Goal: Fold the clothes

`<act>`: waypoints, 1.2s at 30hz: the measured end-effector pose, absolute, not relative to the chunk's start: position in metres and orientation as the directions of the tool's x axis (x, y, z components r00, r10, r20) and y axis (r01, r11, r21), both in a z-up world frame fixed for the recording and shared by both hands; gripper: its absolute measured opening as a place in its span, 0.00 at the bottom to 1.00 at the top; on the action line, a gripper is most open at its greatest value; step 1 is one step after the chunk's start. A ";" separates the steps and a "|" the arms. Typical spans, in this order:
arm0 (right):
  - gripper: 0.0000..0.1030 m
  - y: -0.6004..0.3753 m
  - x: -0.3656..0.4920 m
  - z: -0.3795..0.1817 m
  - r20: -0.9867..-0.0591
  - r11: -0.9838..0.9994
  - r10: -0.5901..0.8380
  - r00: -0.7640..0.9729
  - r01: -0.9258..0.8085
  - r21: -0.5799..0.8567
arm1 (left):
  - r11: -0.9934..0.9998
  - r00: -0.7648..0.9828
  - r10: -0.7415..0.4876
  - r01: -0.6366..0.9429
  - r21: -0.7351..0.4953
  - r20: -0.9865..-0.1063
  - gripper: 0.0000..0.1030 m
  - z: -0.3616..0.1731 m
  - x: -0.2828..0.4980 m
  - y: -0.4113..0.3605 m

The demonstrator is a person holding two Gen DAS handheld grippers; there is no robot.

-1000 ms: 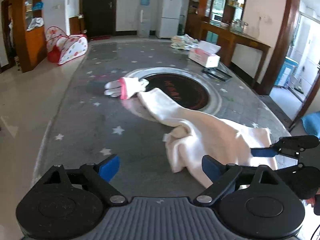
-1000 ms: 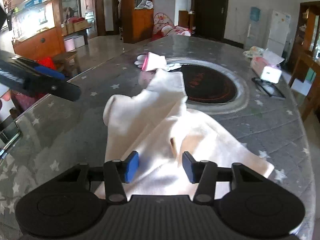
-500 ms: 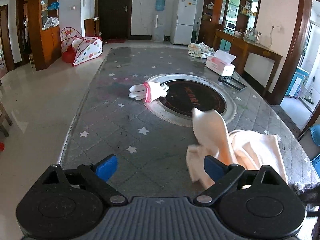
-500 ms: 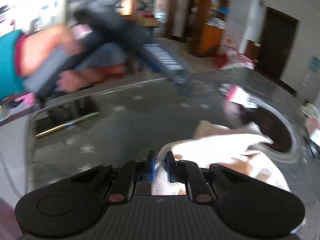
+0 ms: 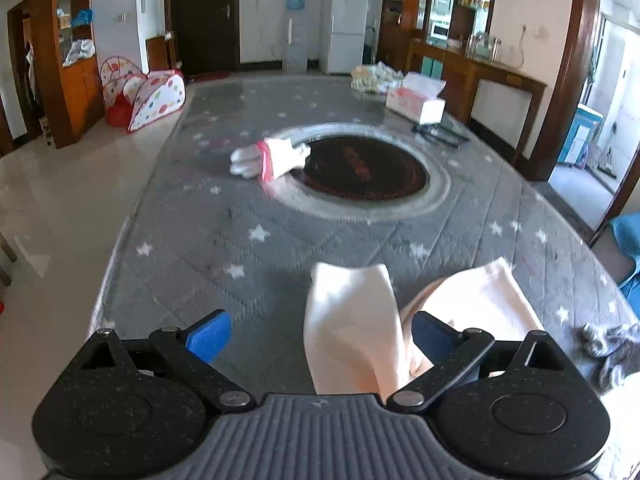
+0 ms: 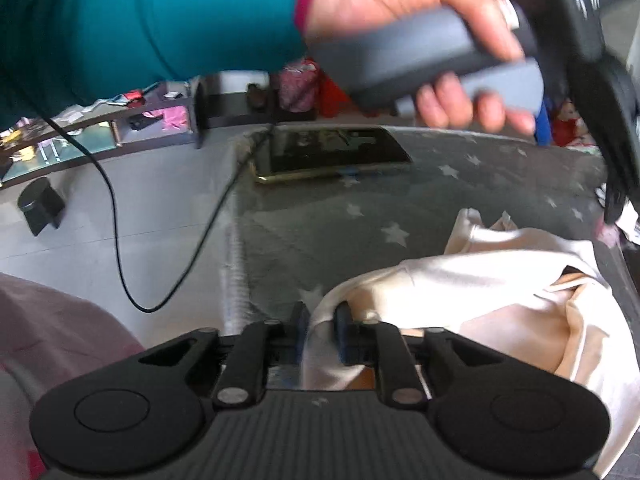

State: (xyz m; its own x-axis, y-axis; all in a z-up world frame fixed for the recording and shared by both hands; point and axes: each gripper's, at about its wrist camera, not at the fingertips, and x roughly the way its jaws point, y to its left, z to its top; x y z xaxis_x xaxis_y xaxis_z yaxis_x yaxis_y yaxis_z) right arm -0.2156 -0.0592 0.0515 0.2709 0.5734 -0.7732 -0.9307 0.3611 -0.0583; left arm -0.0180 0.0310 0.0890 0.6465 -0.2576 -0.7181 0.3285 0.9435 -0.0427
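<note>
A cream garment [image 5: 352,320] lies bunched at the near end of the star-patterned grey table [image 5: 192,248]. One fold of it rises between the wide-apart blue pads [image 5: 208,336] of my left gripper [image 5: 320,336], which is open and grips nothing. In the right wrist view my right gripper [image 6: 320,332] is shut on an edge of the cream garment [image 6: 500,280], which trails off to the right. Above it, a hand [image 6: 400,8] in a teal sleeve holds the left gripper's grey handle [image 6: 420,64].
A white and pink glove [image 5: 272,156] lies beside the round black hotplate [image 5: 360,168] at mid table. A tissue box [image 5: 416,104] stands far right. A phone [image 6: 332,152] with a black cable [image 6: 112,200] sits at the table's near corner. Grey fabric [image 5: 608,344] lies at the right edge.
My right gripper has shut on the garment and swung left, dragging it towards the table's near edge. The cloth now stands between the left gripper's open fingers.
</note>
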 end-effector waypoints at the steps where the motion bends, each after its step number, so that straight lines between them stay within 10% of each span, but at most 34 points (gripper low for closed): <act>1: 0.23 -0.063 -0.216 0.056 -0.766 0.367 0.583 0.269 -0.929 -0.047 | 0.946 0.639 -0.252 0.320 -0.046 -0.727 0.96 0.084 -0.016 0.030; 10: 0.41 -0.118 -0.195 0.085 -0.718 0.518 0.595 0.362 -0.855 -0.002 | 0.953 0.588 -0.259 0.287 -0.103 -0.767 0.90 0.055 -0.004 0.028; 18: 0.41 -0.152 -0.154 0.077 -0.727 0.705 0.452 0.517 -0.706 -0.064 | 0.935 0.573 -0.332 0.304 -0.182 -0.749 0.36 0.052 -0.010 0.034; 24: 0.38 -0.156 -0.121 0.049 -0.730 0.812 0.313 0.608 -0.569 -0.125 | 0.916 0.576 -0.389 0.327 -0.233 -0.719 0.13 0.060 -0.023 0.042; 34: 0.07 -0.164 -0.113 0.041 -0.726 0.866 0.224 0.651 -0.474 -0.158 | 0.903 0.605 -0.415 0.366 -0.225 -0.680 0.13 0.079 -0.066 0.062; 36: 0.07 -0.169 -0.114 0.046 -0.722 0.875 0.205 0.661 -0.454 -0.167 | 0.910 0.610 -0.398 0.359 -0.208 -0.685 0.39 0.078 -0.061 0.058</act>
